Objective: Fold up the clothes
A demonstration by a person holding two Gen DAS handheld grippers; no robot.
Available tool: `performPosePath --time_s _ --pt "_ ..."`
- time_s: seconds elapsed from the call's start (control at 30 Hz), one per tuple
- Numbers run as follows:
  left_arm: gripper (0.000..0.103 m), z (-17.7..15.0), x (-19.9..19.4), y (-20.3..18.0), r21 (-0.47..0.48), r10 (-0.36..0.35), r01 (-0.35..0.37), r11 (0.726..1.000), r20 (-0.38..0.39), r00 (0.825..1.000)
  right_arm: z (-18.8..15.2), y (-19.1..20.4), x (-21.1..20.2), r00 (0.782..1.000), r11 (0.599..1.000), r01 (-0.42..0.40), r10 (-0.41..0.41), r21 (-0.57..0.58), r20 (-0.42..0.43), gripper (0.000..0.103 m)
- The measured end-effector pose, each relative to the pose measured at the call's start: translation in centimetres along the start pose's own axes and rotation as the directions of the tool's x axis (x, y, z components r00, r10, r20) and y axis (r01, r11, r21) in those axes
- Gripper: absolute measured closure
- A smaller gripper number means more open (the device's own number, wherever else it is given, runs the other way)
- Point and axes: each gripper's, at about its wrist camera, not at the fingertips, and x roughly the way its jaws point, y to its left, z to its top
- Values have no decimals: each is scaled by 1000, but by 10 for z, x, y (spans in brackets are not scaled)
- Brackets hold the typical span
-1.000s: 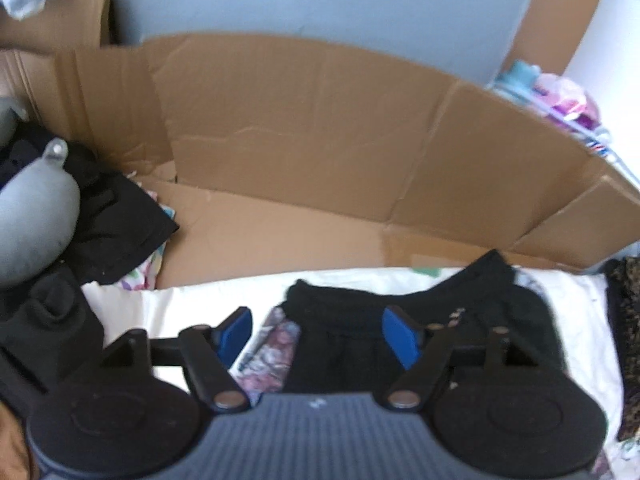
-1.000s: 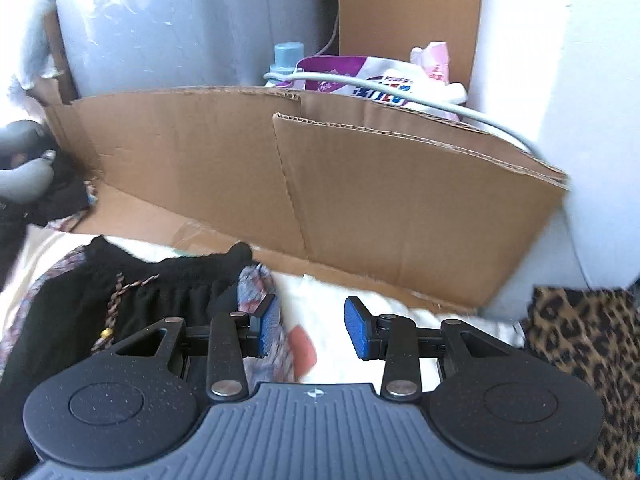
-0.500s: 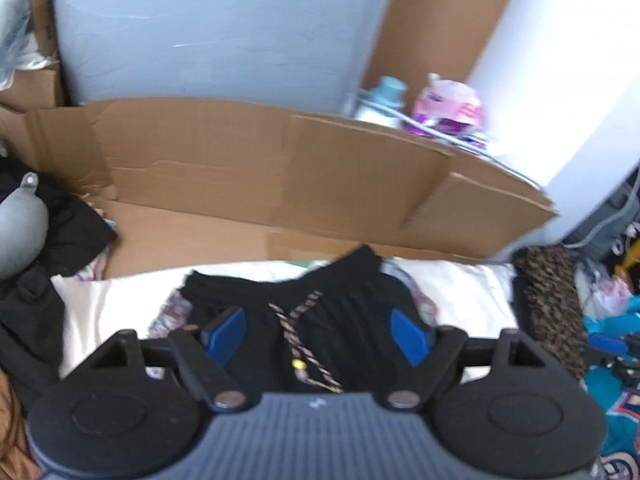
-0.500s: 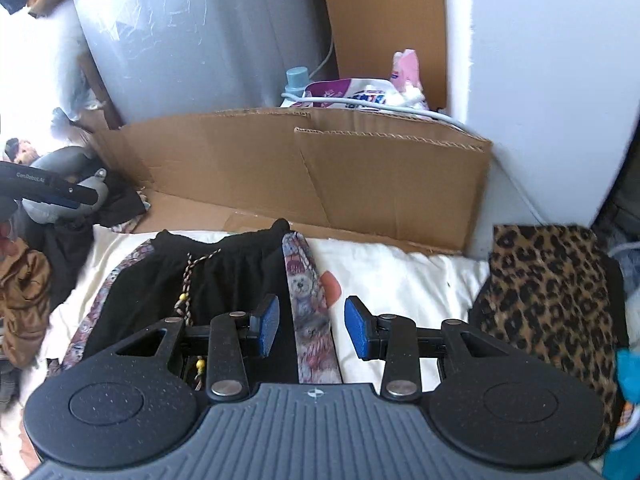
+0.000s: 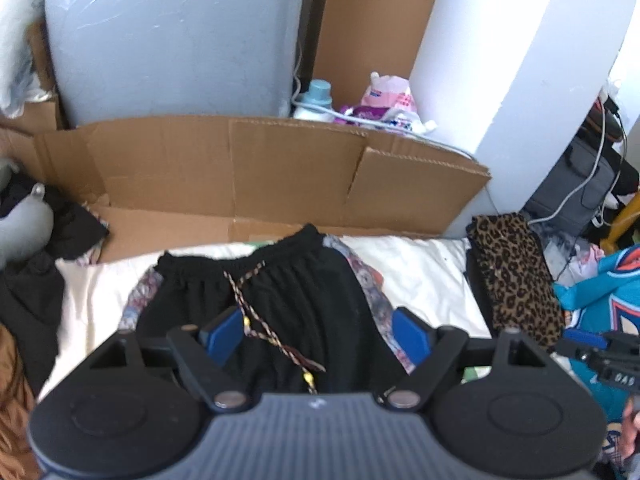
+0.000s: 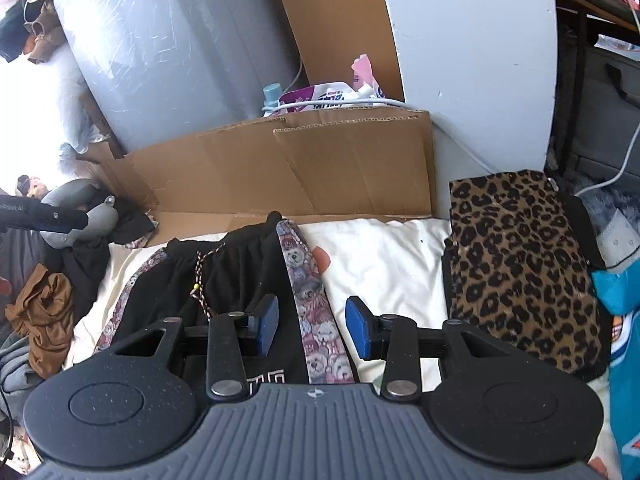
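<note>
Black shorts [image 5: 280, 292] with bear-print side stripes and a braided drawstring [image 5: 240, 296] lie flat on a cream sheet [image 5: 420, 268], waistband toward the cardboard. My left gripper [image 5: 316, 332] hovers above them, open wide, with nothing between its blue pads [image 5: 410, 336]. In the right wrist view the shorts [image 6: 236, 276] lie left of centre. My right gripper [image 6: 312, 322] stands half open above the right bear-print stripe [image 6: 308, 300], apart from the cloth.
A cardboard wall [image 5: 260, 172] stands behind the sheet. A folded leopard-print garment [image 6: 520, 272] lies to the right, with teal cloth [image 5: 600, 292] beyond it. Dark clothes [image 5: 32, 280], a grey neck pillow [image 6: 80, 216] and a brown garment [image 6: 44, 312] crowd the left side.
Both grippers have pulled back and up from the waistband, so the whole upper part of the shorts now shows. The left jaws stand a little wider. Neither holds anything.
</note>
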Motion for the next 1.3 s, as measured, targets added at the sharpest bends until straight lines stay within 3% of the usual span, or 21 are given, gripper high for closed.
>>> performPosePath --time_s 0.2,0.4,0.63,1.3 --pt "19 -43 -7 -12 -38 4 -5 999 -14 1000 -31 1 -6 1000 1000 -16 16 -3 -9 58" --pt "19 -90 4 -23 -82 -46 40 996 -78 996 -61 -6 -7 999 999 -20 20 26 -28 58" --pt "19 -135 29 -29 -153 -33 10 988 -144 989 -90 -20 -6 999 997 -8 11 75 -37 58" --pt "24 -190 75 2 -213 -6 -58 975 -286 958 -175 -60 45 990 983 56 -32 173 -138 58"
